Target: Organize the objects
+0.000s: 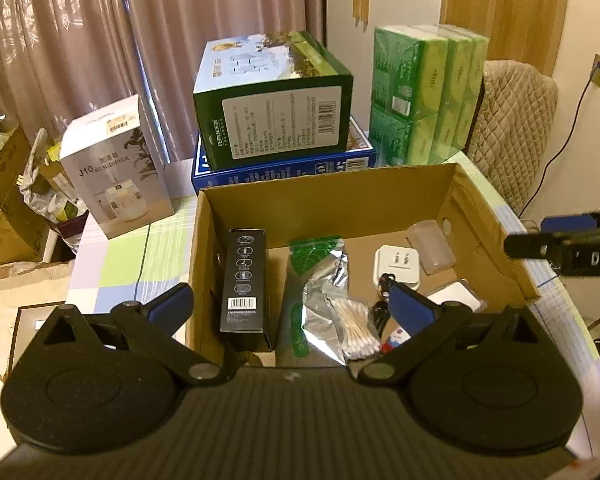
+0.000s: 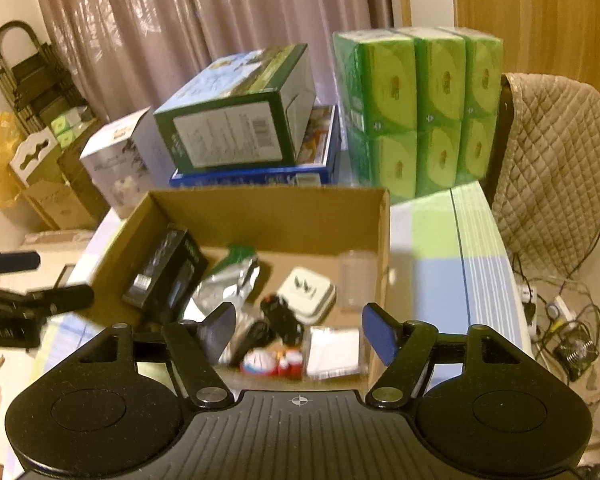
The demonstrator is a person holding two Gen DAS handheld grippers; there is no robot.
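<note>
Left tongs: spread wide, empty
Right tongs: parted, empty
Brown cardboard box: holds slim black carton

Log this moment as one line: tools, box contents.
left tool: open, empty | right tool: open, empty | brown cardboard box: holds tall black carton, silver foil pouch, white plug adapter

We are reading "J10 HUMIDIFIER" on the white box standing on the bench, and the letters "DAS" on the right gripper entering at the edge, while the other labels are staying too small to read.
</note>
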